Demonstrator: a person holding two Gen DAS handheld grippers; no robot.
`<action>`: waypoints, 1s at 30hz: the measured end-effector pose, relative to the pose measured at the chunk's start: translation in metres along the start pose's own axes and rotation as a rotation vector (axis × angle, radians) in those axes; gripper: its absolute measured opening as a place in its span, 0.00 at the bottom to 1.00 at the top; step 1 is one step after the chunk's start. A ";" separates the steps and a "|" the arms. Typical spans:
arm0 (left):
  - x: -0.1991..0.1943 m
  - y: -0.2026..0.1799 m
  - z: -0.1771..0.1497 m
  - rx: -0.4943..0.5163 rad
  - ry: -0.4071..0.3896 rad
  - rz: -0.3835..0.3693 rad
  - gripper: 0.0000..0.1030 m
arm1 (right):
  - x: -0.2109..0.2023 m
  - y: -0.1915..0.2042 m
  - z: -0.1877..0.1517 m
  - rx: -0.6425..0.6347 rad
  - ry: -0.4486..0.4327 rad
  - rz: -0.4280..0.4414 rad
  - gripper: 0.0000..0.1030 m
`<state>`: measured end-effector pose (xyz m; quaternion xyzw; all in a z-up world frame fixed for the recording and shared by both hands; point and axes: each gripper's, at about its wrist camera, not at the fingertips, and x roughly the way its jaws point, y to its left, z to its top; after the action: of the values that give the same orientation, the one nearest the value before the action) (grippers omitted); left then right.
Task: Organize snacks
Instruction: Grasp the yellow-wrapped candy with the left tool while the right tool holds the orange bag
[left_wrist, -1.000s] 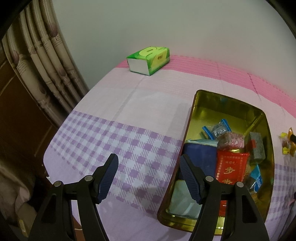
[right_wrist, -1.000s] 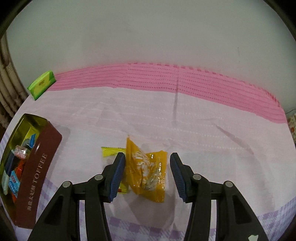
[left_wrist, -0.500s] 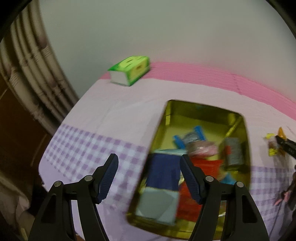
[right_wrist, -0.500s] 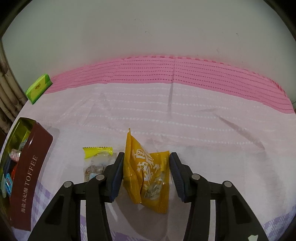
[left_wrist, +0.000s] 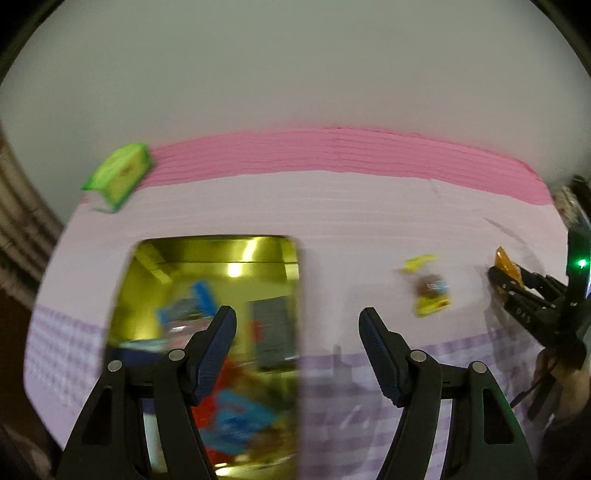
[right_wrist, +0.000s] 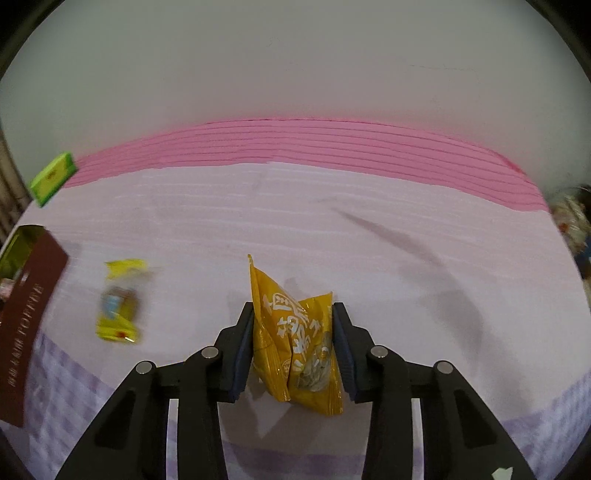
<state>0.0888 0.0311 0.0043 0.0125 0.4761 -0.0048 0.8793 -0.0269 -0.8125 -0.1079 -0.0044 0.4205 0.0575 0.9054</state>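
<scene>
The right gripper (right_wrist: 293, 347) is closing on a crinkled orange foil snack packet (right_wrist: 295, 339) near the middle of the pink-and-lilac cloth-covered table (right_wrist: 332, 229), pads pressing its sides. The left gripper (left_wrist: 297, 350), jaws apart and empty, hangs over the right rim of the open gold tin (left_wrist: 221, 251) of snacks by the table's left edge.

Both grippers — left gripper (left_wrist: 297, 326), right gripper (right_wrist: 293, 347) — are black plastic with ribbed blue pads and silver pivot screws.
</scene>
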 end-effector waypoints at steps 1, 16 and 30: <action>0.004 -0.008 0.002 0.004 0.007 -0.024 0.67 | -0.001 -0.006 -0.002 0.003 -0.001 -0.016 0.35; 0.071 -0.094 0.028 0.041 0.110 -0.156 0.67 | -0.007 -0.039 -0.015 0.074 -0.006 -0.067 0.35; 0.102 -0.106 0.024 0.050 0.131 -0.130 0.43 | -0.006 -0.047 -0.018 0.080 -0.007 -0.054 0.37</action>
<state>0.1622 -0.0751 -0.0698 0.0038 0.5322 -0.0732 0.8434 -0.0395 -0.8605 -0.1168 0.0208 0.4189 0.0160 0.9077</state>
